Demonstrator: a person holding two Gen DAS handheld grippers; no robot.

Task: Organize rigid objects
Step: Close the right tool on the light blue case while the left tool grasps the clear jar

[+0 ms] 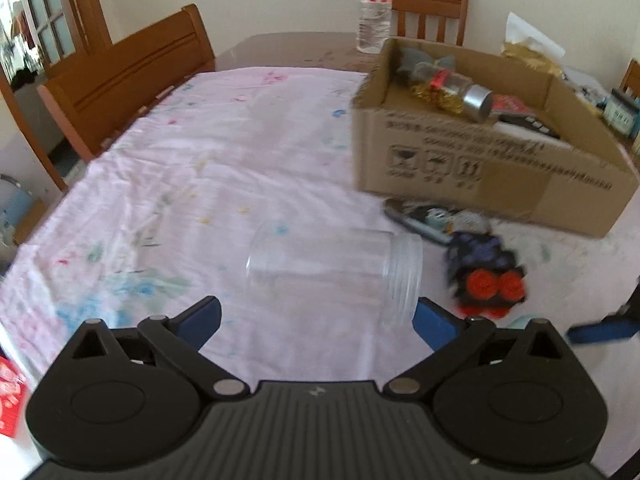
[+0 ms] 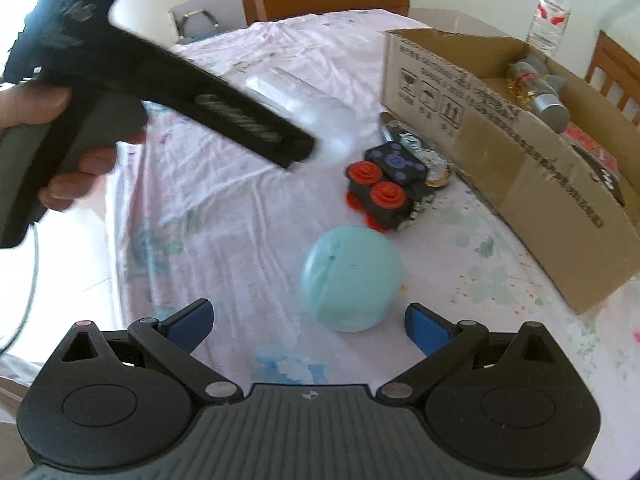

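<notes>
Left gripper [image 1: 316,316] fingers wide apart before clear jar [image 1: 336,272], right gripper [image 2: 308,320] fingers apart, empty

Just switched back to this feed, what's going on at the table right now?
A person is sorting loose things into a cardboard box with two handheld grippers. The left gripper is open just short of a clear plastic jar lying on its side. The right gripper is open in front of a light blue ball. A black and red toy lies near the box. Nothing is held.
</notes>
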